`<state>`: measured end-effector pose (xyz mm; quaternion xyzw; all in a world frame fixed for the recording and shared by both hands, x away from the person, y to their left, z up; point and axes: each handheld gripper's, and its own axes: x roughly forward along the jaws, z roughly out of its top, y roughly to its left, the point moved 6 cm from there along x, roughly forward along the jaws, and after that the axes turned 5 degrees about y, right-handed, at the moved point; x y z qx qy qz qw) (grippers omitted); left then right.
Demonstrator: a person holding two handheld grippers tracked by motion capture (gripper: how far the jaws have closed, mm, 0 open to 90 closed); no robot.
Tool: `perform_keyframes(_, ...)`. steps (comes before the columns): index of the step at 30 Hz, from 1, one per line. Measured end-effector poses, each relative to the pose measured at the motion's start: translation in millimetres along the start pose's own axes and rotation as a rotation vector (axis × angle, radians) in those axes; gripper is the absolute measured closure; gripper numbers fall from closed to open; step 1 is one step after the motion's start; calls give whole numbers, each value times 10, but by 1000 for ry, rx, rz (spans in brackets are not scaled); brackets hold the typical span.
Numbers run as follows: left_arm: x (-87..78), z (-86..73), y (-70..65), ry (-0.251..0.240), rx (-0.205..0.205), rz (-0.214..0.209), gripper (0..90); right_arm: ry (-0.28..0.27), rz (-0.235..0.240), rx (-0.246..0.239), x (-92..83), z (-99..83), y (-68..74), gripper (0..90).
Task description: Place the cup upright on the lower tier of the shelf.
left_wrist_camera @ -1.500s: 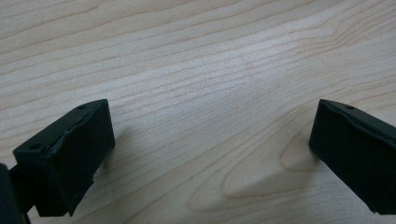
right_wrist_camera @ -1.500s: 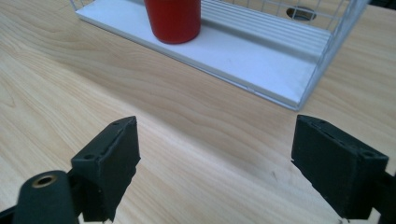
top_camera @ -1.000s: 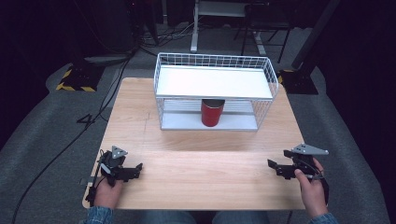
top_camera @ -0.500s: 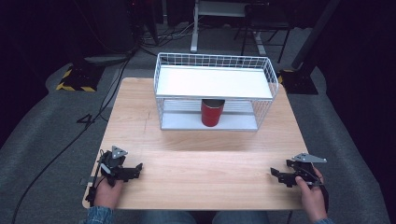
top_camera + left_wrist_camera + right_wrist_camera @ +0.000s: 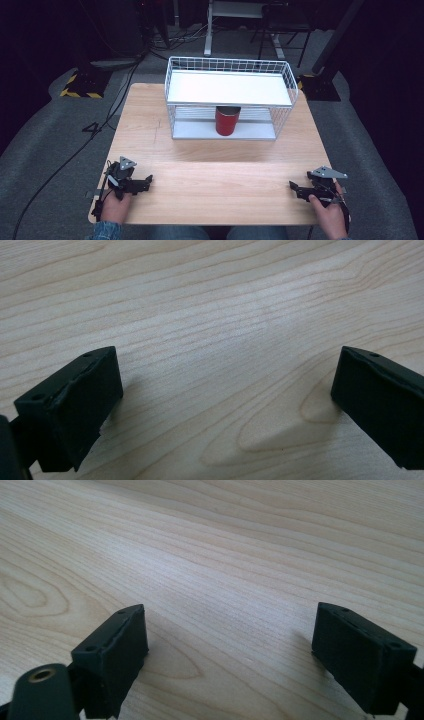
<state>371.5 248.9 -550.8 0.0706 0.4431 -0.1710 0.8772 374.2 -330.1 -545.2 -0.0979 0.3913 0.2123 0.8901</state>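
A: Okay, status on the left gripper (image 5: 142, 183)?
B: Low on the table (image 5: 225, 180), near-left corner, jaws wide apart, nothing between them, just bare wood in its own view (image 5: 225, 385).
A: Right gripper (image 5: 295, 189)?
B: Near-right corner, same pose. Jaws have just been opening; its view (image 5: 230, 645) shows a clear gap with only wood grain between them. Holding nothing.
A: Can?
B: Red can (image 5: 227, 120) stands upright on the lower shelf of the white wire rack (image 5: 280, 70), at the far middle of the table. Well apart from both grippers.
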Motion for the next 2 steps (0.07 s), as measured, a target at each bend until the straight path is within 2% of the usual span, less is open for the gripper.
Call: perform_keyframes(2, -1, 0, 3, -1, 2, 3, 6, 0, 0, -2, 0, 0, -1, 148)
